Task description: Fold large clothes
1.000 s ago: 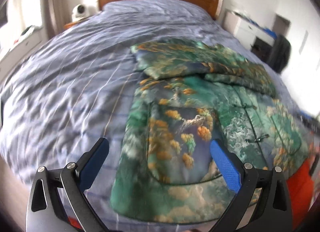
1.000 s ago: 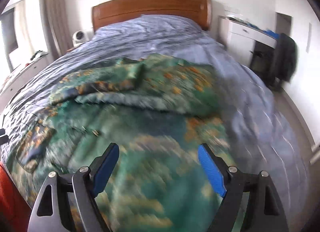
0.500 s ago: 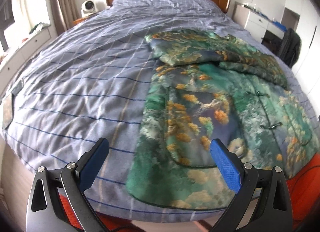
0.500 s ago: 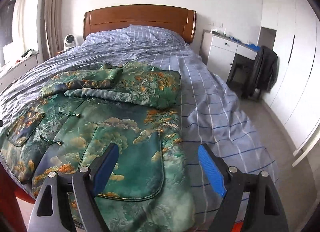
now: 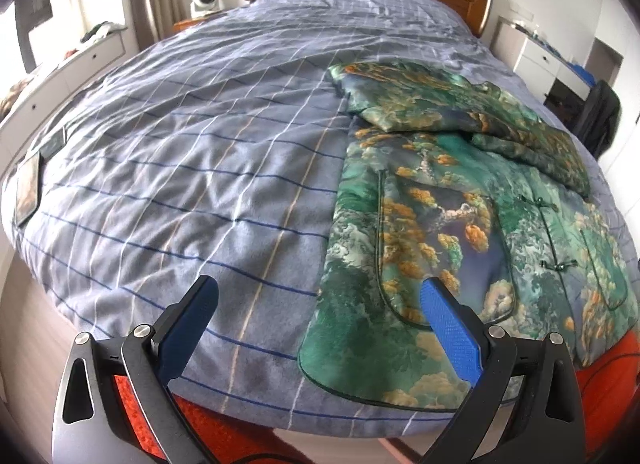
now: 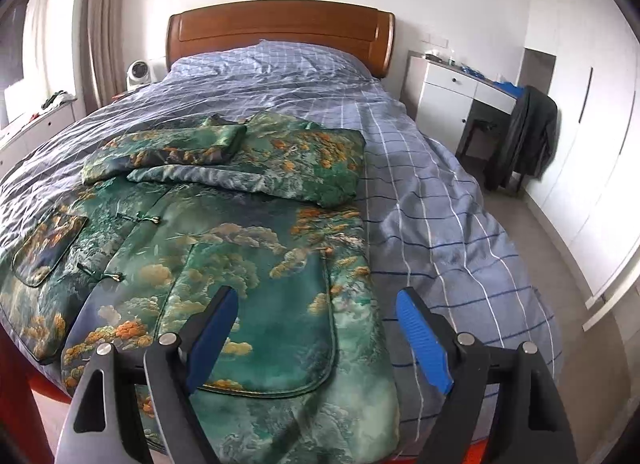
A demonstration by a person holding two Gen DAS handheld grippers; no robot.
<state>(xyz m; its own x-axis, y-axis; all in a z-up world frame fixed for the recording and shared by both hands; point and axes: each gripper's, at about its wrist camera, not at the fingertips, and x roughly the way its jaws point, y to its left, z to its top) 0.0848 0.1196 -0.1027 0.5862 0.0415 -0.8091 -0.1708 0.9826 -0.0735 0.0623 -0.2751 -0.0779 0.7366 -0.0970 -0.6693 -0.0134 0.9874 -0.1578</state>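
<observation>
A green jacket printed with orange trees and clouds lies front-up on the bed, both sleeves folded across its chest. Its hem hangs at the bed's foot edge. My left gripper hovers open above the jacket's bottom corner on its side, one blue pad over the bedspread, the other over the fabric. My right gripper hovers open above the opposite bottom corner, by the patch pocket. Neither holds anything.
The bed wears a blue-grey checked bedspread with a wooden headboard. A white desk and a chair draped with a dark coat stand on one side. A small fan and a white cabinet sit on the other.
Both grippers have pulled back and swung outward, the left toward its corner of the hem, the right toward the other. Their jaws stayed open; the jacket has not moved.
</observation>
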